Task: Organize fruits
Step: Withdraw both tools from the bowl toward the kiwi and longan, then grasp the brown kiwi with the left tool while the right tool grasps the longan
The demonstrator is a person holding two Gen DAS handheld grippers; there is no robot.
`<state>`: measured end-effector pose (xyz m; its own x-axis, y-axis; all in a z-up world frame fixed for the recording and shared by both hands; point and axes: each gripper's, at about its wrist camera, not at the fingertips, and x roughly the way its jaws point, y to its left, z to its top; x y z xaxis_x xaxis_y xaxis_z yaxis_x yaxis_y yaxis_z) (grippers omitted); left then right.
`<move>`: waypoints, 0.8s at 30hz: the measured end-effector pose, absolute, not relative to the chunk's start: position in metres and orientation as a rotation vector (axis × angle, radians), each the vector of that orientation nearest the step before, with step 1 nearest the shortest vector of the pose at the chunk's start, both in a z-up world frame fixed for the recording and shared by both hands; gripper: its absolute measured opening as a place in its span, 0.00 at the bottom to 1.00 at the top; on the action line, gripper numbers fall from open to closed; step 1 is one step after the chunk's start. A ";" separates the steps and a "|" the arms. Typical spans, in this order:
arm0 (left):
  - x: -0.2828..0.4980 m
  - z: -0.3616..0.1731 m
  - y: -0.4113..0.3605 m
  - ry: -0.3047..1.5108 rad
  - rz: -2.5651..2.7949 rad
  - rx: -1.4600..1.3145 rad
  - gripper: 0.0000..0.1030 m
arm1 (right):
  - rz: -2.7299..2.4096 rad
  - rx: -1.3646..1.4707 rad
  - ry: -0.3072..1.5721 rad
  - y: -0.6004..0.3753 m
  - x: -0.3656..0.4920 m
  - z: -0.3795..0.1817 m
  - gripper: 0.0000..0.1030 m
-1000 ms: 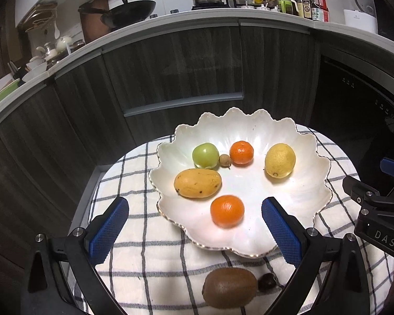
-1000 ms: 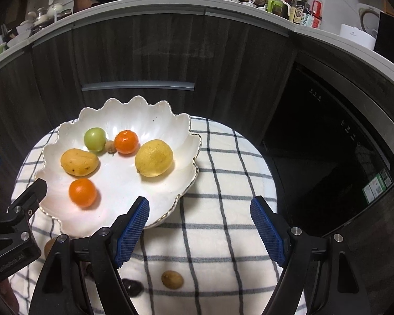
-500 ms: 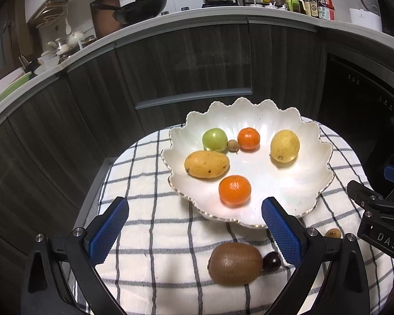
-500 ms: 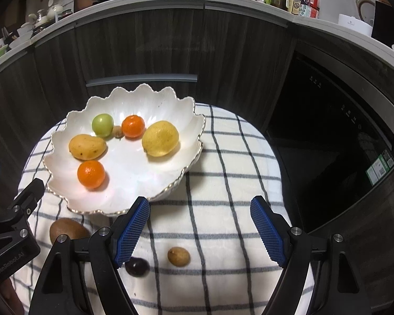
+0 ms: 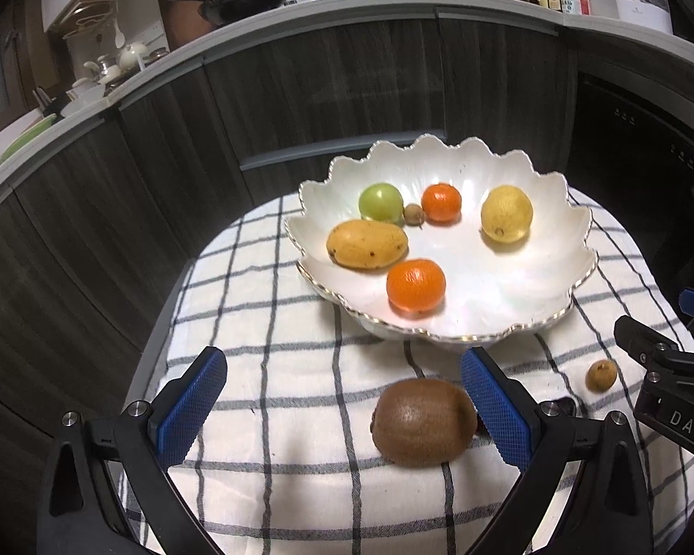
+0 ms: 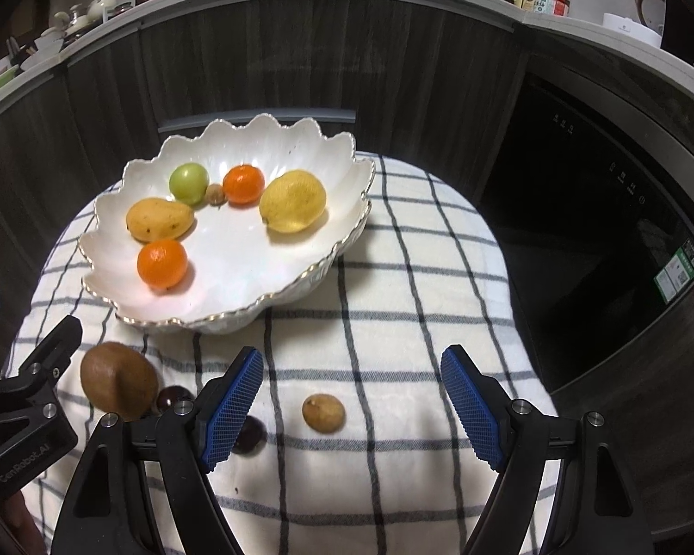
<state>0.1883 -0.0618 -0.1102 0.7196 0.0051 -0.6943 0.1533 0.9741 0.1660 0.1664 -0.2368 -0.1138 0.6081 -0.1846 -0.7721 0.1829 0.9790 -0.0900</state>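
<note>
The scalloped bowl [image 5: 555,212] at centre frame looks like glazed ceramic, pearly white and glossy, with a thin gilt rim. Under it the checked cloth [image 5: 263,323] is woven cotton-like fabric, matt and slightly napped. The kiwi [image 5: 423,422] at lower centre has dull, fuzzy brown skin. The two tangerines [image 5: 415,286] have shiny, finely dimpled peel; the mango [image 5: 366,244] is smooth with dark specks. In the right wrist view, the small brown fruit [image 6: 323,412] looks dry and rough, the dark ones [image 6: 250,434] glossy. Both grippers carry blue rubbery pads [image 5: 189,407] with a fine diamond grid on matt black plastic arms fixed with bright metal screws. The cabinet fronts [image 5: 328,78] across the upper frame show dark matt wood grain.
</note>
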 end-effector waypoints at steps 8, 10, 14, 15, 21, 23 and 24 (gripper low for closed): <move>0.191 -0.131 -0.062 0.814 -0.109 0.216 1.00 | -0.209 0.002 0.921 -0.237 0.166 -0.133 0.78; 0.192 -0.136 -0.063 0.822 -0.114 0.218 1.00 | -0.208 0.001 0.926 -0.237 0.166 -0.136 0.78; 0.193 -0.141 -0.065 0.833 -0.131 0.219 1.00 | -0.207 0.008 0.939 -0.238 0.168 -0.143 0.78; 0.194 -0.142 -0.065 0.836 -0.135 0.221 1.00 | -0.207 0.010 0.942 -0.239 0.168 -0.144 0.78; 0.198 -0.150 -0.068 0.859 -0.156 0.220 1.00 | -0.202 0.015 0.951 -0.240 0.169 -0.149 0.78; 0.198 -0.152 -0.068 0.860 -0.163 0.216 1.00 | -0.201 0.016 0.954 -0.240 0.170 -0.151 0.78; 0.198 -0.153 -0.069 0.862 -0.165 0.217 1.00 | -0.200 0.017 0.957 -0.241 0.170 -0.152 0.78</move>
